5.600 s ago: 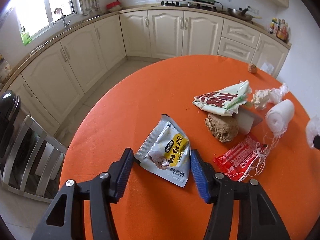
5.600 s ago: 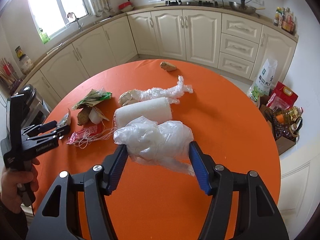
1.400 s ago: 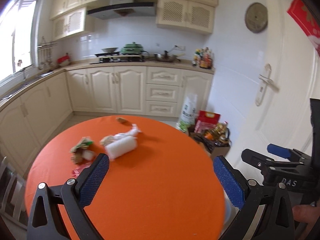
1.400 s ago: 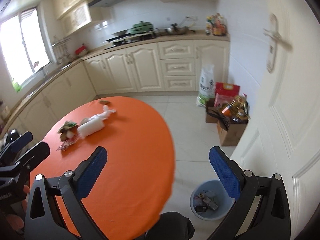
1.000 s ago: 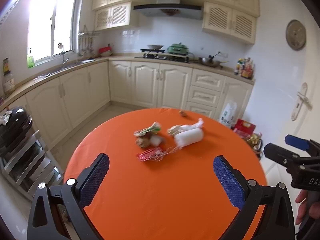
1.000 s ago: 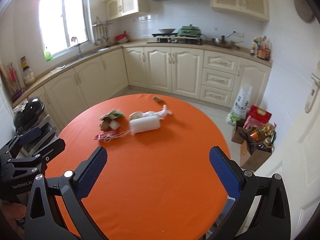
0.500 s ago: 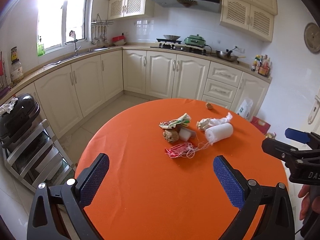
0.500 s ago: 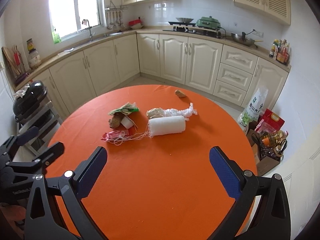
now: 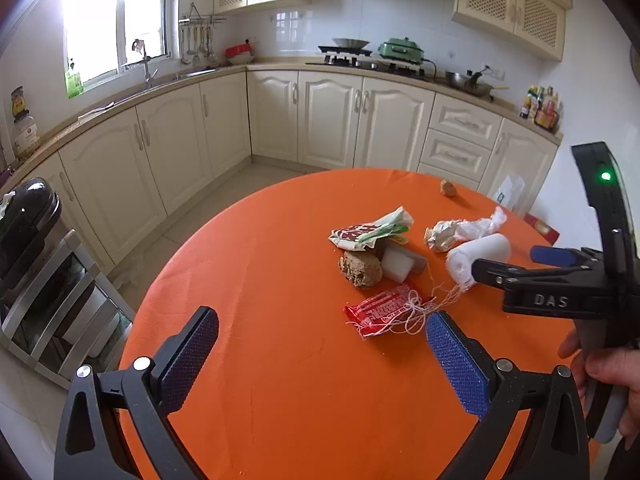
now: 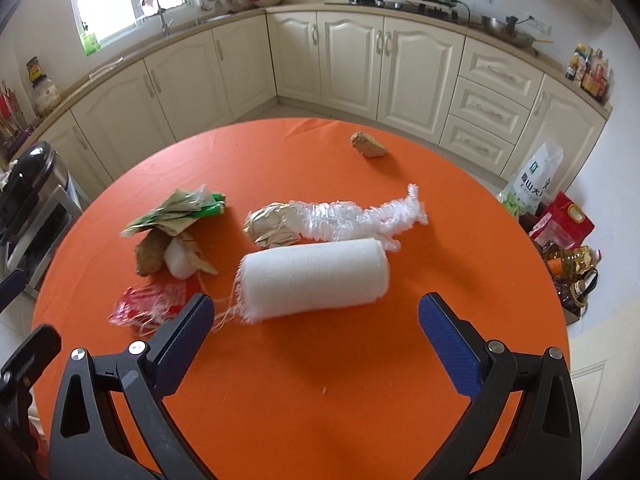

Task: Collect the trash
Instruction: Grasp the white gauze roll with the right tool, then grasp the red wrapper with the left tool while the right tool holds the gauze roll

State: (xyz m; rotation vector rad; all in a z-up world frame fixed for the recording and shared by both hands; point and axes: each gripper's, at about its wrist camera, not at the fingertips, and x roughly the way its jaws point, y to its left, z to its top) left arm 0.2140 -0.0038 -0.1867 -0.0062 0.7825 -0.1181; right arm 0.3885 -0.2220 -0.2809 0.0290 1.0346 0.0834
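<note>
White gauze roll lies on its side on the orange table, long axis running left-right across my right wrist view, frayed end w/ loose threads pointing left, neat end pointing right. It sits just ahead of my right gripper, roughly centred between the two blue pads, not touching either. Right gripper is spread wide, nothing in it.

Just behind the roll, close to it: crumpled brown paper wad wrapped in clear plastic, also lying left-right, twisted plastic tail to the right. Left of the roll: red wrapper tangled in white threads, right by my left-hand pad. Behind that, a brown lump touching a small white block, w/ a folded green/tan packet resting partly on top of them. Small brown scrap alone at the far side of the table, well apart from the rest.

My left gripper hovers over the near-left part of the table, jaws wide apart, empty; red wrapper sits just ahead of its right pad.
</note>
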